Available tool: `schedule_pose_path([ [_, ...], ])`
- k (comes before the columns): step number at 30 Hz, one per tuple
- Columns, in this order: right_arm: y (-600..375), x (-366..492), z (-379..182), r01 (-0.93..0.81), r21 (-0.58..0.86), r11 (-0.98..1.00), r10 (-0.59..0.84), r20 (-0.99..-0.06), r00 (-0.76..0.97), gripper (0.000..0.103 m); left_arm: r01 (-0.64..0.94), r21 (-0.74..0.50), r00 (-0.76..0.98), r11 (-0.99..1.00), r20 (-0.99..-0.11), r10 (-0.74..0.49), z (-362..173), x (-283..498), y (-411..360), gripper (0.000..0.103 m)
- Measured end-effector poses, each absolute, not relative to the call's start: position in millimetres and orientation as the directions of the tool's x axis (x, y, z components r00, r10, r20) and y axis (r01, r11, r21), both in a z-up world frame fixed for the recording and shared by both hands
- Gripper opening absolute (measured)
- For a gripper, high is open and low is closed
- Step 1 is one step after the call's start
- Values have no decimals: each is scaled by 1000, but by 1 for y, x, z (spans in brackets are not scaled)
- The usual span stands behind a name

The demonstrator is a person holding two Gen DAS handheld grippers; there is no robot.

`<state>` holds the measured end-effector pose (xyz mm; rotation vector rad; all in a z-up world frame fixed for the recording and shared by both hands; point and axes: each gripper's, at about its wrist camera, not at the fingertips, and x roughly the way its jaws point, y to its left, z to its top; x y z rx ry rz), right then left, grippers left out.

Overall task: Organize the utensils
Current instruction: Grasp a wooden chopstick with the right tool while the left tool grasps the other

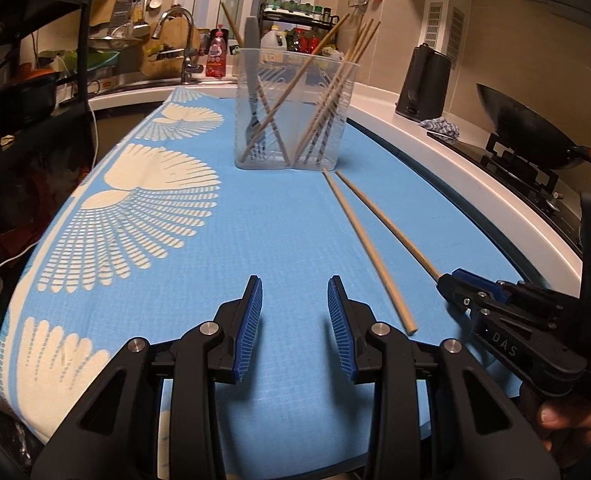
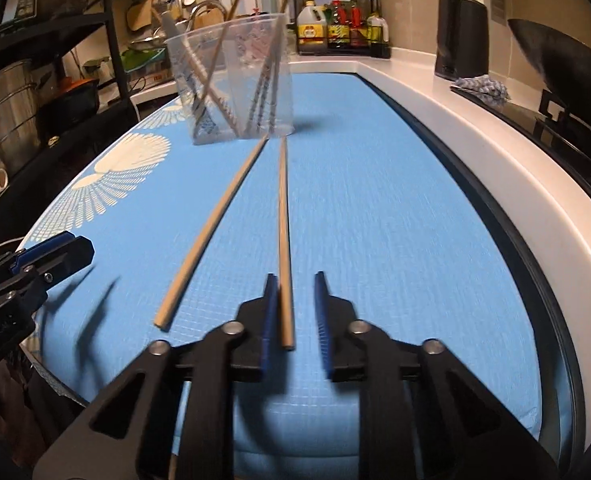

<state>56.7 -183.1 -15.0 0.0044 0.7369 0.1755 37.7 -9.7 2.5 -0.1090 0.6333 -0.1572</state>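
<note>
- While the right claw [image 2: 293,308] sits low over the blue cloth [image 2: 375,220] on the table, its jaws stand apart, and the near end of one chopstick [image 2: 283,240] lies between them, close against the left pad; whether that pad actually touches the stick I cannot tell.
- That chopstick runs straight ahead from the right claw toward the clear plastic container [image 2: 235,80], its far tip ending just short of the container's base.
- Just left of the right claw lies the second chopstick [image 2: 211,232], flat on the cloth and angled so its far tip nears the first one's by the container.
- Standing ahead of both claws, the container holds several chopsticks leaning at crossed angles and a grey-handled fork.
- Seen from the left wrist, the left claw [image 1: 295,320] hovers over the cloth with its jaws wide apart, nothing between them.
- To the right of the left claw lies the second chopstick [image 1: 367,248], and further right the first chopstick [image 1: 387,220] leads into the tip of the right claw [image 1: 451,284].
- Far ahead of the left claw stands the container [image 1: 295,108].
- Off to the right of both claws, beyond the cloth, sit a black kettle [image 1: 423,80] and a wok [image 1: 527,128].
</note>
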Motion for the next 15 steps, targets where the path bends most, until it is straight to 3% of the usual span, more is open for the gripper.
schedule_pose_path([
  [2,-188,57,-15,-145,80,986,161,-667,727,7,136,-165,782,977,-588,-208,3,45,-18,37],
  [4,-192,58,-14,-128,91,988,156,-665,730,7,157,-166,766,974,-601,-226,3,54,-32,50],
  [15,-207,56,-13,-102,93,990,138,-672,727,7,174,-88,707,981,-682,-186,-10,78,-74,51],
])
